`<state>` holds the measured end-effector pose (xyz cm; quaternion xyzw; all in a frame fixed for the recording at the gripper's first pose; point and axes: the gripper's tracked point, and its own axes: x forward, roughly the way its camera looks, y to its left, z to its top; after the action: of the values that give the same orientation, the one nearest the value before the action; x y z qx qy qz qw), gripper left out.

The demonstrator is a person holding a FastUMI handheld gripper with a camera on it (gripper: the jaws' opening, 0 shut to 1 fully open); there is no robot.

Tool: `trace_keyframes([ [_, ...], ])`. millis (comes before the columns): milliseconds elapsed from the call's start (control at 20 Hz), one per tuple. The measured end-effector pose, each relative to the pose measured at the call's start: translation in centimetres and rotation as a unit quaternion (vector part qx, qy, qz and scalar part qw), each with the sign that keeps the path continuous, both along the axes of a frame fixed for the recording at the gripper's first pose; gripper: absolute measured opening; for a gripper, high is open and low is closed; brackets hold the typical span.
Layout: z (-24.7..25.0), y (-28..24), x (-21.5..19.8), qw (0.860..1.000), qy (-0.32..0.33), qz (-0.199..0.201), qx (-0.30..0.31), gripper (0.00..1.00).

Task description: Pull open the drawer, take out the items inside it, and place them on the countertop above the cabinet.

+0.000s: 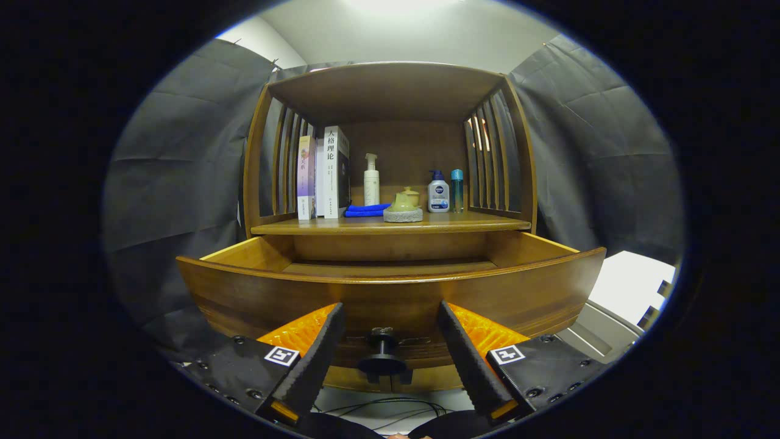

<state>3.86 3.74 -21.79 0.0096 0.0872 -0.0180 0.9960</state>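
Gripper (385, 332) level and facing the cabinet (390, 97) square-on; its two fingers spread wide apart, one to either side of the drawer knob (382, 356), neither finger touching it; the knob sits in the gap between them, nearer the finger bases than the tips. Fingertips (332, 314) lie against or just short of the drawer front (390, 296); contact cannot be confirmed from this angle. The holding hand cannot be made out.

Drawer (390, 268) stands pulled out from the cabinet, its curved front just ahead of the fingers; side walls and a strip of the floor visible beyond the front; whatever lies deeper inside is hidden by the front panel.

Countertop (390, 225) lies directly above the drawer opening, beyond the fingers, enclosed by slatted side panels and a top board. Standing on it: three upright books (323, 174) at one side; a white pump bottle (371, 181) near the back; a folded blue cloth (365, 210) lying flat beside the books; a yellowish lidded pot (403, 201) on a round woven mat (403, 214), just beside the cloth; a white-and-blue pump bottle (438, 192) and a slim teal bottle (457, 190) side by side at the other end.

Cables (390, 405) trail on a pale surface below the knob.
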Motion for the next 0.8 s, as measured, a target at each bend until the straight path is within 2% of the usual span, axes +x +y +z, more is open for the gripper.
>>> trace_keyframes([
  [350, 0.6, 0.4, 3.5, 1.000, 0.024, -0.009, 0.008, 0.98],
  [800, -0.1, 0.0, 10.2, 0.999, 0.047, -0.005, 0.015, 0.98],
])
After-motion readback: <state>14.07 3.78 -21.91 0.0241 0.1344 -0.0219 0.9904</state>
